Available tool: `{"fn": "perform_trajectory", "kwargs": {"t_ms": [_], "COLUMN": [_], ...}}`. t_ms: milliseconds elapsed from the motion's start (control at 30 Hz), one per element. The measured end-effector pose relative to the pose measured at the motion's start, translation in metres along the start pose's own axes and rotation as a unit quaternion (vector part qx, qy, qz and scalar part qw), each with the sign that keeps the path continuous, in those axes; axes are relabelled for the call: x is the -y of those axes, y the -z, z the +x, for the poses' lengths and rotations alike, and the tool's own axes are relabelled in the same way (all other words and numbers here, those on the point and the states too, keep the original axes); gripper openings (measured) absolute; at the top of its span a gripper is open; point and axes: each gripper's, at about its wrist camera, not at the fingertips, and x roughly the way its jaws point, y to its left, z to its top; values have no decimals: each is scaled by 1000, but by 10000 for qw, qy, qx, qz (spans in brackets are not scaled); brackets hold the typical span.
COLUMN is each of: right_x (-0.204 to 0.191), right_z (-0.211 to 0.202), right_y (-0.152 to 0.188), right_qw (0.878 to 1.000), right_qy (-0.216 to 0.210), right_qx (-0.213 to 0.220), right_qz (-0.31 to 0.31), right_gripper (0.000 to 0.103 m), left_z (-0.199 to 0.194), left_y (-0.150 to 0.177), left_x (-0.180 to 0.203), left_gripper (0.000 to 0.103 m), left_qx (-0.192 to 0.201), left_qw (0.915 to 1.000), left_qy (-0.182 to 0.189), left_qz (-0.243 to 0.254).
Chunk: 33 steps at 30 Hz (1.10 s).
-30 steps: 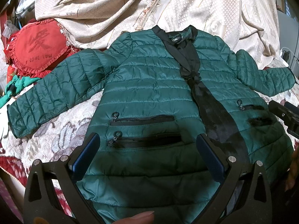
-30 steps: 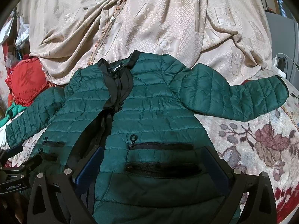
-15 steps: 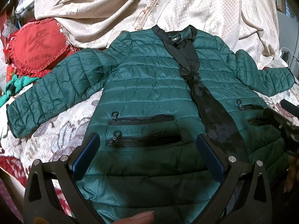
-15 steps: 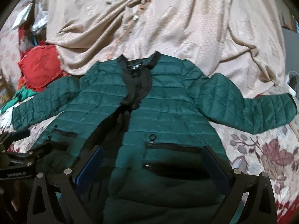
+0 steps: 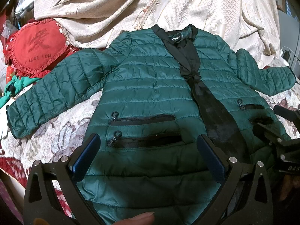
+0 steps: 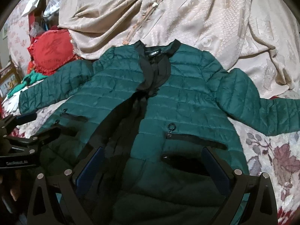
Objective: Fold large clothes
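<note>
A dark green quilted jacket [image 5: 150, 86] with a black collar and front band lies flat on its back on a floral bedspread [image 5: 56, 131], both sleeves spread out; it also shows in the right wrist view [image 6: 187, 103]. My left gripper [image 5: 148, 150] is open and empty, hovering over the jacket's lower left panel by the zip pockets. My right gripper [image 6: 153, 161] is open and empty over the lower middle of the jacket. Each gripper shows at the edge of the other's view.
A beige patterned cloth [image 5: 187, 9] is heaped behind the collar. A red heart-shaped cushion [image 5: 37, 43] and green fabric [image 5: 16, 86] lie at the far left. The bedspread [image 6: 271, 159] shows to the right of the jacket.
The right gripper has shifted left toward the jacket's middle and its view now looks more from above. The left gripper has barely moved. The jacket lies as before.
</note>
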Motion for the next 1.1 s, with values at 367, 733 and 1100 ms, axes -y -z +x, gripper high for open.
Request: {"fn": "perform_trajectory", "kwargs": {"t_ms": [367,733,1100], "right_x": [14,19,33], "right_z": [5,4,4], "right_y": [-2,-6,-9], "right_qw": [9991,9976,9954], "right_qy": [232,584,94], "right_qx": [-211,-95,352], "right_qz": [291,359,884], "right_gripper": [103,103,103], "left_z": [0,33,121], "left_y": [1,-38,-52], "left_x": [-1,-22,-21], "left_gripper": [103,103,103], "left_qx": [-7,-228,-1226], "left_qw": [10000,9975,9878], "left_qy": [-17,177,246], "left_qz": [13,-648,-927]}}
